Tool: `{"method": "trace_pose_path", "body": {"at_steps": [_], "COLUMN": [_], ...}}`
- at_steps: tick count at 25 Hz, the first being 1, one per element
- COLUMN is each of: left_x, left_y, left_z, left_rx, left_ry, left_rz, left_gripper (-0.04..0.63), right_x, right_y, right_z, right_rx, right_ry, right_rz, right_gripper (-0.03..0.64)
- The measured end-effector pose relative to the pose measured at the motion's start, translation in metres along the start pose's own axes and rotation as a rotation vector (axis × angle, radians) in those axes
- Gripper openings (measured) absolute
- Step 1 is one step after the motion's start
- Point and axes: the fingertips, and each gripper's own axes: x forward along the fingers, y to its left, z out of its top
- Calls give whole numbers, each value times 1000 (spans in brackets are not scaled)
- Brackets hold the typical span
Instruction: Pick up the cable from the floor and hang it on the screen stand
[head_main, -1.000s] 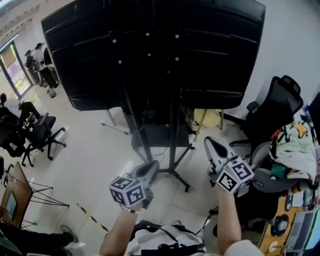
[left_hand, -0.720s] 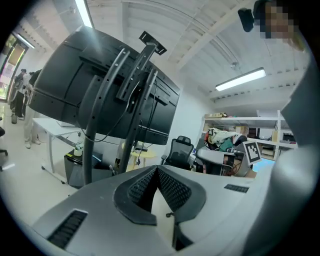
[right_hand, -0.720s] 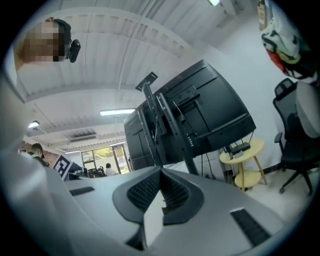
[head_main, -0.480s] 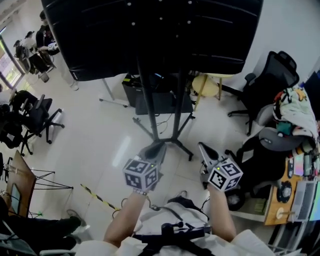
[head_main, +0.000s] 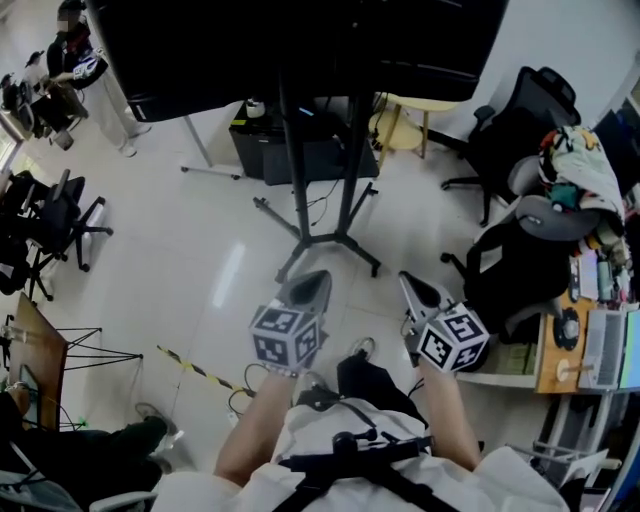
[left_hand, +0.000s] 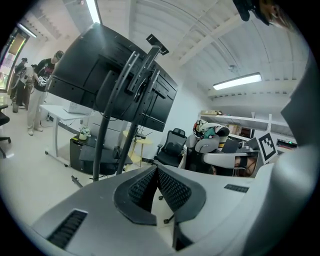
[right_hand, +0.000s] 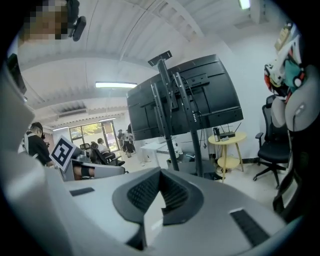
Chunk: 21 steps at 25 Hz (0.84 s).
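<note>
Head view, nearest: a thin dark cable (head_main: 240, 398) seems to loop on the pale tiled floor (head_main: 180, 280) just beside the left forearm. It is too small to be sure it is the task's one.
Risk, at the grippers: both hang above the floor with fingers together. A reach made like this would probably shove the cable rather than take it.
Risk, on the floor: a thin cord lying flat on tile could slip out of a shallow pinch. The black-and-yellow striped strip (head_main: 200, 370) near it might be nipped along with it.
Risk, farther off: the black metal screen stand (head_main: 288, 160) has splayed feet that could catch a trailing end. A loosely draped cable might slide off again.
Left gripper (head_main: 318, 276): fingers (left_hand: 142, 187) fully closed, ribbed pads meeting, nothing between them.
Right gripper (head_main: 407, 281): fingers (right_hand: 145, 192) closed at the tips, empty, touching nothing.
</note>
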Motion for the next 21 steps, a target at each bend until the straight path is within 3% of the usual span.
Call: {"method": "trace_pose_path", "body": {"at_steps": [11,21], "left_x": [-39,-47], "left_y": [-9,12], "left_z": [-6,7], "left_rx": [21,-24], "left_ry": [-19,-56], "left_rz": [6,43], "left_gripper": [0,0], "right_x": [-7,9], "right_y": [37,39], "right_z": [-2,5], "right_rx": [-14,-22], "right_ry": [-18,1], "right_rz": [24,42], "right_gripper": [0,0]}}
